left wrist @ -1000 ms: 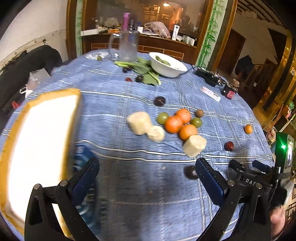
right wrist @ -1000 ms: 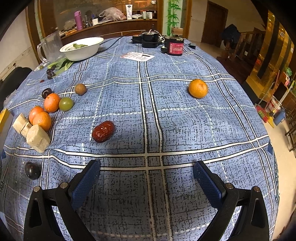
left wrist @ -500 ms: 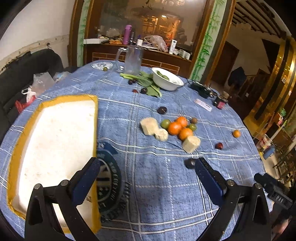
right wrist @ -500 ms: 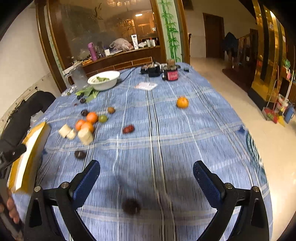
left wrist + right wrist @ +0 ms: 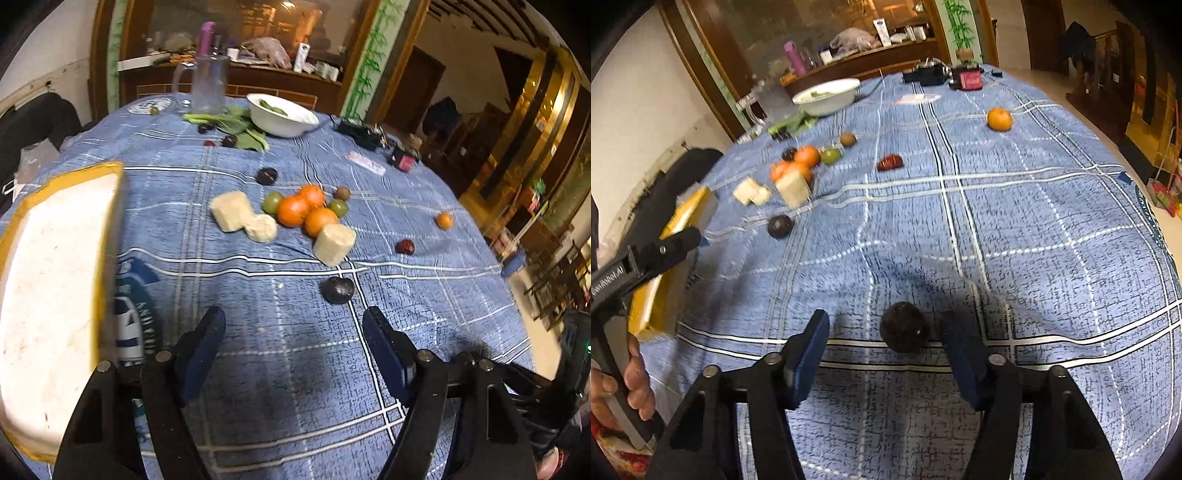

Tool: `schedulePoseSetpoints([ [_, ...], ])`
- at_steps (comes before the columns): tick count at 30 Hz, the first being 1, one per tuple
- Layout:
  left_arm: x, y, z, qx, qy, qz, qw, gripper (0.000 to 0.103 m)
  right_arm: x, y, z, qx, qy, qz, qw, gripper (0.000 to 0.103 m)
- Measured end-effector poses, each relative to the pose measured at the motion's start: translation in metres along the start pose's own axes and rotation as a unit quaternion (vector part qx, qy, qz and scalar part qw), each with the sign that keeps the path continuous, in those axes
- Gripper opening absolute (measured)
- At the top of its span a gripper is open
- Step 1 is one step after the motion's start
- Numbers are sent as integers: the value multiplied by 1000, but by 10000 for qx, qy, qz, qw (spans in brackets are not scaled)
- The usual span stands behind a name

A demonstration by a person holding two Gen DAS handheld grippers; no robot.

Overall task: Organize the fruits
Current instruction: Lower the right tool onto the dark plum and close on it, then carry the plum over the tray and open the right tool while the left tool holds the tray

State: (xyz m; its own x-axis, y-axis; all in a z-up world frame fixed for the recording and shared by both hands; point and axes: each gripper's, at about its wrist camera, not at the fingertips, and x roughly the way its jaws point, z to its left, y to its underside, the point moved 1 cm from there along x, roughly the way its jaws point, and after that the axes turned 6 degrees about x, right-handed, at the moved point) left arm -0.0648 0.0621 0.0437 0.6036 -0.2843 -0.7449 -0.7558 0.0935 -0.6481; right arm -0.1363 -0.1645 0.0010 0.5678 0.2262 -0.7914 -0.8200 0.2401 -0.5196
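The right gripper [image 5: 882, 343] was closing around a dark plum [image 5: 904, 327], not yet pinching; off-centre toward three o'clock, it could roll away.

A home's dining room. A round desk under a blue checked cloth [image 5: 280, 332] stands before a dark wooden sideboard [image 5: 236, 79] cluttered with bottles. Gilded wooden doors [image 5: 532, 122] stand at the right.

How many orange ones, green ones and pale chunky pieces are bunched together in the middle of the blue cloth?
Orange fruits: 3
Green fruits: 2
Pale chunks: 3
Total: 8
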Motion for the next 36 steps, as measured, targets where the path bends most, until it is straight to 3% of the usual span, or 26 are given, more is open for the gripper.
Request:
schedulePoseSetpoints([
  [8, 49, -14, -24, 561, -25, 301, 9980, 76, 4, 0, 10, -553, 387, -74, 9977, 52],
  [12, 68, -13, -31, 696, 116, 461, 9964, 74, 6, -2, 8, -592, 442, -95, 9972, 39],
  [15, 76, -11, -42, 1007, -26, 513, 9936, 48, 4, -2, 5, -572, 425, -119, 9974, 30],
  [16, 77, -10, -47, 1182, -133, 518, 9915, 31, 5, -3, 4, -579, 438, -131, 9973, 28],
  [17, 76, -9, -50, 1279, -189, 493, 9904, 22, 5, -3, 4, -571, 426, -137, 9974, 28],
  [18, 76, -9, -50, 1292, -136, 491, 9903, 22, 4, -3, 3, -560, 417, -140, 9975, 28],
  [24, 50, -10, -35, 933, 55, 261, 9953, 22, -2, 1, 8, -494, 275, -140, 9983, 26],
  [29, 3, -9, -3, 475, 113, -139, 9987, 23, -18, 1, 28, -576, -5, -293, 9979, 26],
  [36, -64, 5, 82, -298, -523, -596, 9964, 23, -32, -4, 103, -1160, -550, -416, 9908, 26],
])
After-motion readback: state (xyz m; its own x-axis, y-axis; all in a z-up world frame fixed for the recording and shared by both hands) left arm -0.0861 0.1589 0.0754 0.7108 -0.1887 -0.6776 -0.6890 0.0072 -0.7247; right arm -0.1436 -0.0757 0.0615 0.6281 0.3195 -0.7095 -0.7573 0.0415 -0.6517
